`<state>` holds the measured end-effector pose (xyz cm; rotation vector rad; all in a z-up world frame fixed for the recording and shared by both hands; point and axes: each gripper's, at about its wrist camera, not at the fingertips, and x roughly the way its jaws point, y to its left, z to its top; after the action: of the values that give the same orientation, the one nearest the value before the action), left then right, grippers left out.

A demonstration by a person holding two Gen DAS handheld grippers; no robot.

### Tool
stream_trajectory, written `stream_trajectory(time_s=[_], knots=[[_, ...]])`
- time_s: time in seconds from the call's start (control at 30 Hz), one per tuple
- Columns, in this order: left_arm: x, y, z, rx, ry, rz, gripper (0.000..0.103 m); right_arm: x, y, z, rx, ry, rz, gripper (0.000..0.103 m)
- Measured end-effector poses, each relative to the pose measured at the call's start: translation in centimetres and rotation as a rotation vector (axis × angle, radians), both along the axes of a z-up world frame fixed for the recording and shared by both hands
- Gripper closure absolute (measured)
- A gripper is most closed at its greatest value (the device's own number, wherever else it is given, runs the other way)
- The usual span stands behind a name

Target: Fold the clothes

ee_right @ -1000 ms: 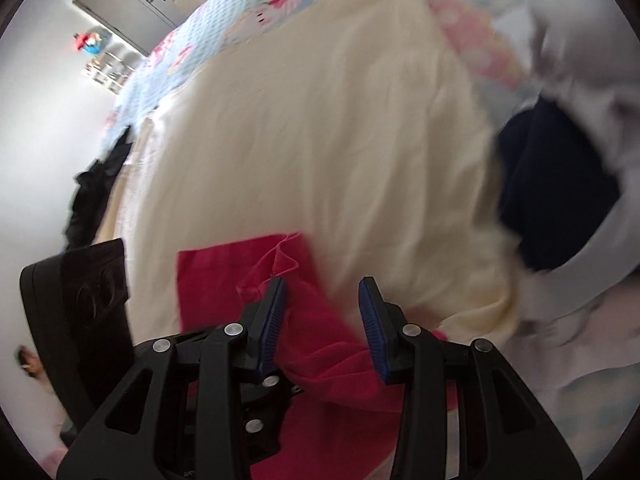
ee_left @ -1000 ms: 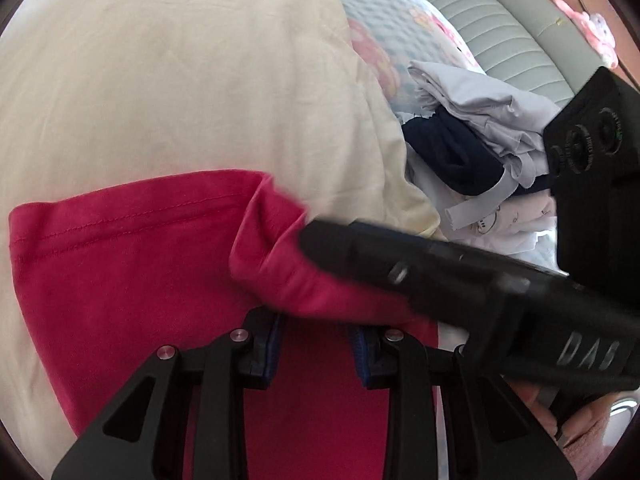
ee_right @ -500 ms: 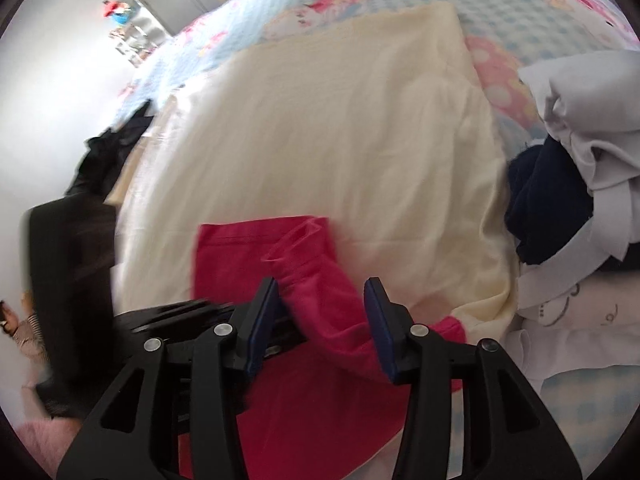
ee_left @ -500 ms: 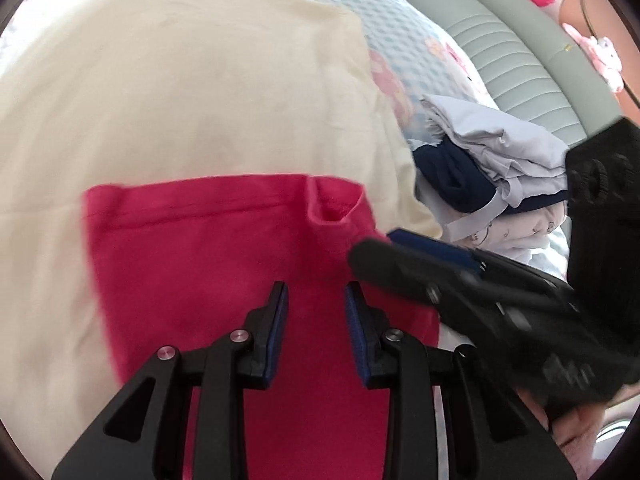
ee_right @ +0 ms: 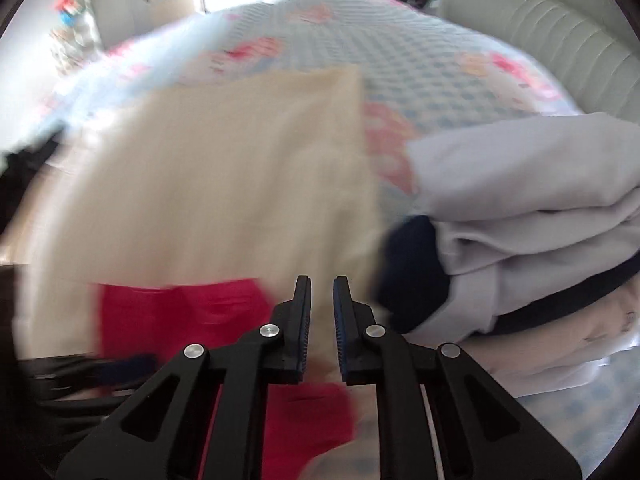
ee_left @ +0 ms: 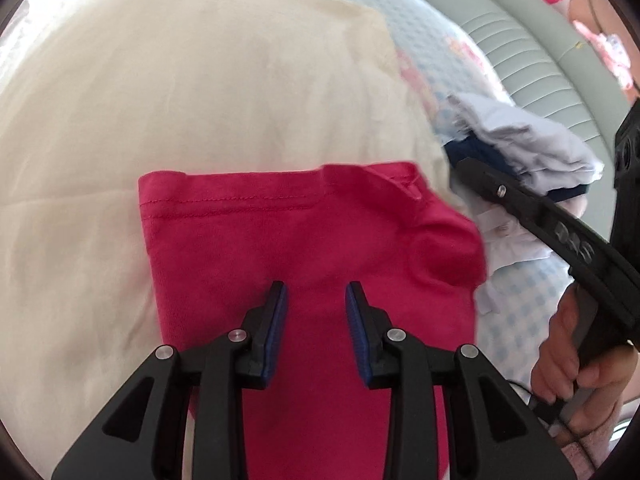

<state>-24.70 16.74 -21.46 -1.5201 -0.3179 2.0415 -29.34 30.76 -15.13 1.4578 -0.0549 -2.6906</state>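
A folded red garment (ee_left: 304, 240) lies on a cream cloth (ee_left: 180, 92) spread over the bed. My left gripper (ee_left: 316, 300) is open and empty, its fingers just above the red garment's near part. My right gripper (ee_right: 321, 300) is open by a narrow gap and empty, raised over the cream cloth (ee_right: 224, 176) to the right of the red garment (ee_right: 176, 320). It also shows in the left wrist view (ee_left: 476, 178), off the garment's right edge. The right wrist view is blurred.
A pile of folded clothes, pale lilac over navy and white (ee_right: 520, 216), sits to the right on the blue checked bedspread (ee_right: 420, 56); it also shows in the left wrist view (ee_left: 528, 148). A padded grey-green headboard (ee_left: 532, 52) stands behind it. Dark clothes (ee_right: 16, 176) lie far left.
The right gripper let go of the red garment's folded-over edge and pulled away to the right, its gap narrowing. The garment now lies flat. The left gripper drew back and opened wider.
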Motion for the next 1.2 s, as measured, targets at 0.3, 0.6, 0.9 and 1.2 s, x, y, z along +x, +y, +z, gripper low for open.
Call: stream_trajectory(time_s=[0.3,0.6,0.9,1.2], knots=[[-1.0,-3.5,0.7,0.092,-0.004,0.083,0.068,0.2,-0.4,-4.1,0.051,-0.123,0.063,0.088],[4.2,-5.5,3.0,0.118,0.024,0.028,0.068,5.6,1.8,1.2,-0.217,-0.012,0.037,0.084],[12.5,-7.0,2.6,0.106,-0.022,-0.054,0.068,18.5,0.0,-0.4,-0.266,-0.119,0.055,0.078],[18.1,-6.2,1.5,-0.002,-0.053,-0.1,0.067,26.1,-4.2,-4.1,-0.235,-0.227,0.103,0.078]])
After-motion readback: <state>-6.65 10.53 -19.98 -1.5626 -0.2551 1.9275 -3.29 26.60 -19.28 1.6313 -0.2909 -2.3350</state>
